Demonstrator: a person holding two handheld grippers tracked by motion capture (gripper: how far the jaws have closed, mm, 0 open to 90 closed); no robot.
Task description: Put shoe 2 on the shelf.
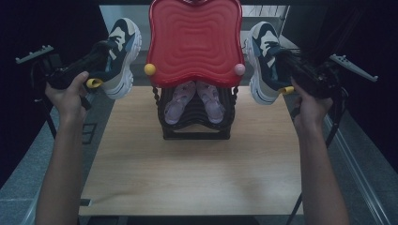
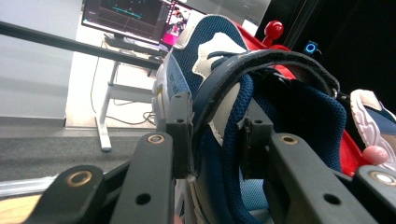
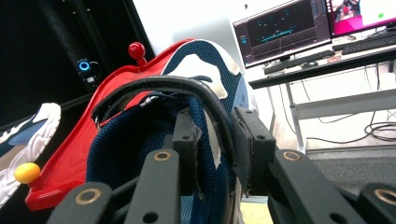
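I have a sneaker in each gripper, both lifted off the table (image 1: 197,173) and held on either side of the shoe rack's red top tray (image 1: 195,40). My left gripper (image 1: 96,58) is clamped on the collar of the left sneaker (image 1: 119,56); in the left gripper view its jaws pinch the padded navy rim and the strap of that shoe (image 2: 219,93) from both sides, so it is closed on a thin fold rather than spread wide. The shoe hangs at the far left, white sole turned outward, toe pointing away from me. My right gripper (image 1: 293,70) does the same on the right sneaker (image 1: 263,61), and the right gripper view shows its jaws closed on the collar and strap of that shoe (image 3: 196,98), with the red tray just beyond it. This sneaker sits at the far right, beside the tray's edge and near its pink knob (image 1: 240,69); the yellow knob (image 1: 149,69) is on the left sneaker's side. Under the tray, a pair of small pink shoes (image 1: 195,101) rests on the black rack (image 1: 195,124), at the far middle of the table.
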